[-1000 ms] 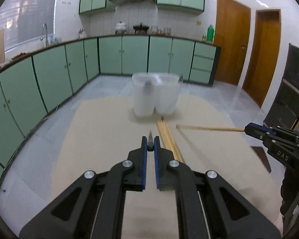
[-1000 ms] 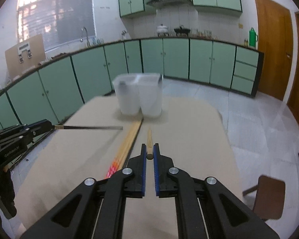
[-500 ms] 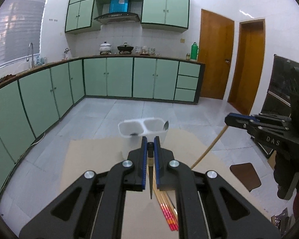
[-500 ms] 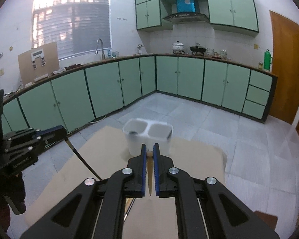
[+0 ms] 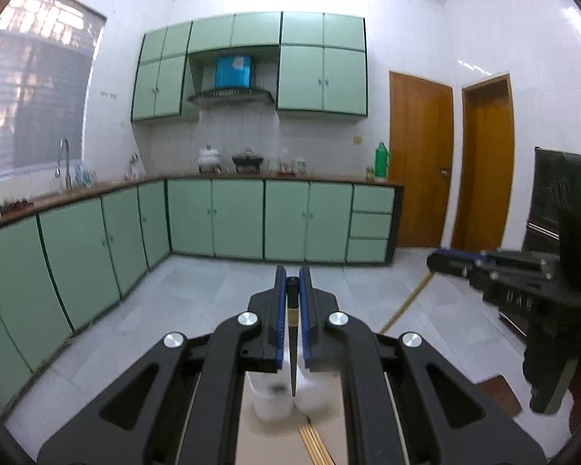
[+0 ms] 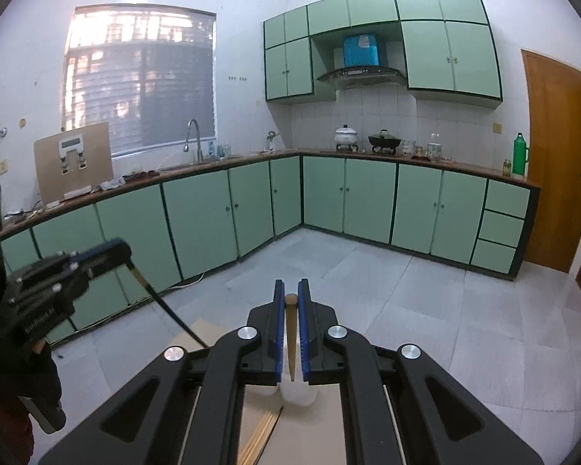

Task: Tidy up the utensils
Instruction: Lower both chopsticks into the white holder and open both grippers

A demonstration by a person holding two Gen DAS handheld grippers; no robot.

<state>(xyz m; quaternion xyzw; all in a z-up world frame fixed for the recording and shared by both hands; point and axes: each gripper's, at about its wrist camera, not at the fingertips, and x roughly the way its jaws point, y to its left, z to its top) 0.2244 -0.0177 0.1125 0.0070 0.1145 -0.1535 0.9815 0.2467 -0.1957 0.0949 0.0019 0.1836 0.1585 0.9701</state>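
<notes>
Below green cabinets (image 6: 368,201), tan tabletop (image 5: 271,445) bears chopsticks (image 5: 315,441).

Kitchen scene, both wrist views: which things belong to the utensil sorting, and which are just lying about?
Part of the job:
- dark chopstick in the left gripper
- light wooden chopstick in the right gripper
- white two-cup holder
- loose chopsticks on the table

Just lying about:
- green thermos
- white pot
- black wok
- faucet

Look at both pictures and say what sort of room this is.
A home kitchen: green cabinets run under a counter, a sink tap stands below the window, and pots sit beneath a range hood.
</notes>
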